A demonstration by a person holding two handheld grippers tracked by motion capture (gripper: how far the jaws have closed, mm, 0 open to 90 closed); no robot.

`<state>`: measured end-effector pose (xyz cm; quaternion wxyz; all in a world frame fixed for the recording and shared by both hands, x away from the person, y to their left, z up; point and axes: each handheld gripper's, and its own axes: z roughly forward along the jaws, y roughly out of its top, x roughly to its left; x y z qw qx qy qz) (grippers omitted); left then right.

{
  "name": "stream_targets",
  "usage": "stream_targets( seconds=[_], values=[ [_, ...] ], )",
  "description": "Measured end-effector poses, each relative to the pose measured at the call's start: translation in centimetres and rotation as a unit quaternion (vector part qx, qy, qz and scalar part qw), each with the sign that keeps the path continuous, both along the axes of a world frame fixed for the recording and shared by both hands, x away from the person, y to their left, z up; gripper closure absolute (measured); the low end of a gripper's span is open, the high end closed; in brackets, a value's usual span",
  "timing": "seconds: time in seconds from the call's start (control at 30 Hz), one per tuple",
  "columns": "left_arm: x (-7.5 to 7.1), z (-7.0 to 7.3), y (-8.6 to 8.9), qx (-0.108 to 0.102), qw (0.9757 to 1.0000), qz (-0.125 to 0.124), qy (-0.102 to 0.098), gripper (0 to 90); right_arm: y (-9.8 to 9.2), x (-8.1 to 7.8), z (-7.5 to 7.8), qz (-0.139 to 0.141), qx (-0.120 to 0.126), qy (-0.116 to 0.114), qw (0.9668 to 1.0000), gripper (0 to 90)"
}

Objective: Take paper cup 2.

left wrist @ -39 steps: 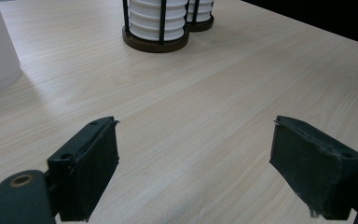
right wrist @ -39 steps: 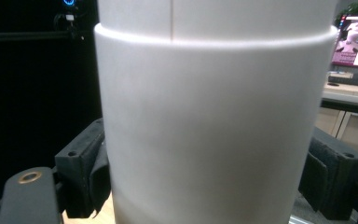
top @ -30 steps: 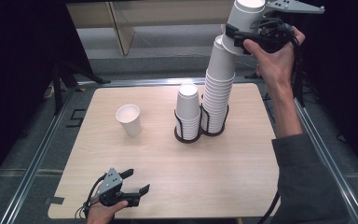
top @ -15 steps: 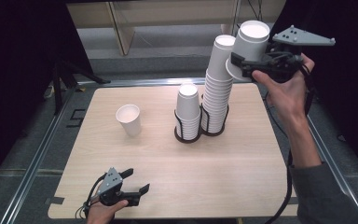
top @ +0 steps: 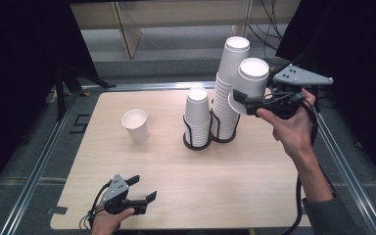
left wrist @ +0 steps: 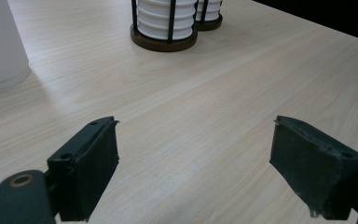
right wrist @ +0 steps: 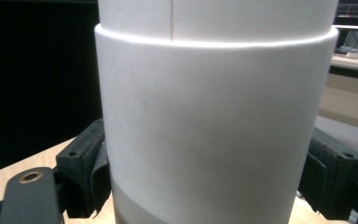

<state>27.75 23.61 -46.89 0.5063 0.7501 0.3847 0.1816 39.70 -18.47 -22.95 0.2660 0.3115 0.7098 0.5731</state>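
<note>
My right gripper [top: 241, 98] was clamped on a white paper cup [top: 250, 84], held in the air just beside the tall cup stack [top: 229, 93]. A sideways nudge could have tipped that stack out of its wire holder [top: 223, 131], and squeezing harder risked crushing the cup. My left gripper [top: 141, 190] rested spread and empty on the worktop [top: 215, 176], well apart from the lone cup [top: 135, 125].

Table [top: 186, 181] evenly top-lit against black surroundings, soft shadows; cup [right wrist: 214, 126] between the right gripper's jaws glares near-white, close-up soft.
</note>
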Motion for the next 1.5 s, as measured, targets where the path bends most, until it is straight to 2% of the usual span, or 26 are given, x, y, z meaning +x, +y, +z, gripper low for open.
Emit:
stream_targets(
  seconds=[0.07, 0.17, 0.2, 0.3, 0.33, 0.37, 0.4, 0.43, 0.47, 0.53, 0.63, 0.67, 0.7, 0.77, 0.8, 0.83, 0.93, 0.97, 1.03, 1.07, 1.13, 1.23, 1.3, 1.37, 1.4, 1.5],
  values=[
    [0.3, -0.1, -0.1, -0.005, 1.0000, -0.003, -0.005, 14.4, 0.4, -0.3, -0.9, 0.005, 0.003, 0.013, 0.9999, 17.2],
    [0.5, -0.2, -0.1, -0.001, 1.0000, 0.000, -0.006, 14.4, 0.8, -0.3, -2.1, 0.009, 0.002, 0.017, 0.9998, 17.2],
    [0.7, -0.1, 0.1, 0.013, 0.9999, 0.006, -0.005, 14.4, 1.2, -0.4, -3.0, 0.015, 0.000, 0.017, 0.9997, 17.3],
    [1.1, -0.2, 0.2, 0.010, 0.9999, 0.007, -0.011, 14.4, 1.7, -0.6, -3.9, 0.022, 0.004, 0.021, 0.9995, 17.3],
    [1.4, -0.2, 0.2, 0.003, 0.9997, 0.012, -0.020, 14.4, 2.2, -0.7, -5.2, 0.027, 0.008, 0.025, 0.9993, 17.2],
    [1.4, -0.2, 0.2, 0.003, 0.9997, 0.012, -0.020, 14.4, 2.2, -0.7, -5.2, 0.027, 0.008, 0.025, 0.9993, 17.2],
    [1.5, -0.2, 0.1, -0.003, 0.9996, 0.017, -0.021, 14.4, 2.5, -0.9, -6.0, 0.034, 0.009, 0.031, 0.9989, 17.3],
    [1.6, -0.1, 0.3, 0.009, 0.9997, 0.012, -0.021, 14.4, 2.5, -0.9, -6.0, 0.034, 0.009, 0.031, 0.9989, 17.3],
    [1.8, 0.0, 0.2, 0.006, 0.9996, 0.017, -0.022, 14.4, 3.1, -1.1, -7.3, 0.038, 0.010, 0.032, 0.9987, 17.3],
    [1.9, 0.0, 0.1, 0.002, 0.9994, 0.021, -0.026, 14.4, 3.2, -1.1, -7.6, 0.039, 0.007, 0.031, 0.9987, 17.3],
    [2.1, 0.0, 0.1, 0.006, 0.9993, 0.019, -0.031, 14.4, 4.2, -1.4, -9.6, 0.057, 0.021, 0.056, 0.9966, 17.3],
    [2.3, -0.1, 0.0, -0.006, 0.9991, 0.020, -0.037, 14.4, 4.2, -1.4, -9.6, 0.057, 0.021, 0.056, 0.9966, 17.3],
    [2.4, 0.0, 0.1, 0.004, 0.9992, 0.021, -0.035, 14.4, 4.3, -1.4, -10.0, 0.057, 0.019, 0.047, 0.9971, 17.3],
    [2.7, -0.1, 0.0, -0.005, 0.9989, 0.021, -0.041, 14.4, 4.7, -1.3, -10.8, 0.061, 0.019, 0.056, 0.9964, 17.3],
    [2.9, 0.1, 0.0, -0.002, 0.9989, 0.024, -0.041, 14.4, 5.2, -1.4, -11.5, 0.067, 0.019, 0.075, 0.9948, 17.3],
    [2.9, 0.1, -0.1, -0.004, 0.9988, 0.025, -0.042, 14.4, 5.4, -1.3, -11.8, 0.068, 0.017, 0.066, 0.9954, 17.3],
    [3.1, 0.1, -0.1, -0.004, 0.9986, 0.027, -0.046, 14.4, 5.8, -1.3, -12.5, 0.070, 0.009, 0.075, 0.9947, 17.3],
    [3.1, 0.1, -0.1, -0.010, 0.9984, 0.028, -0.048, 14.4, 6.5, -1.2, -13.4, 0.077, 0.011, 0.077, 0.9941, 17.3],
    [3.2, 0.1, -0.1, -0.016, 0.9984, 0.024, -0.049, 14.4, 6.7, -1.1, -13.7, 0.081, 0.011, 0.071, 0.9941, 17.3],
    [3.2, 0.0, -0.2, -0.022, 0.9982, 0.020, -0.053, 14.4, 7.0, -1.2, -14.0, 0.085, 0.011, 0.092, 0.9920, 17.3],
    [3.1, 0.1, -0.2, -0.018, 0.9984, 0.018, -0.051, 14.4, 7.4, -1.2, -14.8, 0.086, 0.004, 0.083, 0.9928, 17.3],
    [3.1, 0.1, -0.3, -0.026, 0.9980, 0.013, -0.056, 14.4, 8.6, -1.2, -16.2, 0.105, 0.008, 0.099, 0.9895, 17.3],
    [3.0, 0.2, -0.3, -0.020, 0.9983, 0.012, -0.054, 14.4, 8.7, -1.2, -16.4, 0.105, 0.004, 0.099, 0.9895, 17.3],
    [3.0, 0.2, -0.4, -0.028, 0.9980, 0.011, -0.055, 14.4, 9.4, -1.4, -17.0, 0.116, 0.004, 0.110, 0.9870, 17.3],
    [3.1, 0.1, -0.6, -0.040, 0.9970, 0.006, -0.066, 14.4, 9.5, -1.4, -17.1, 0.118, 0.005, 0.112, 0.9867, 17.3],
    [3.1, 0.4, -0.8, -0.037, 0.9968, 0.003, -0.070, 14.4, 9.8, -1.5, -17.4, 0.120, 0.001, 0.108, 0.9869, 17.3]
  ],
)
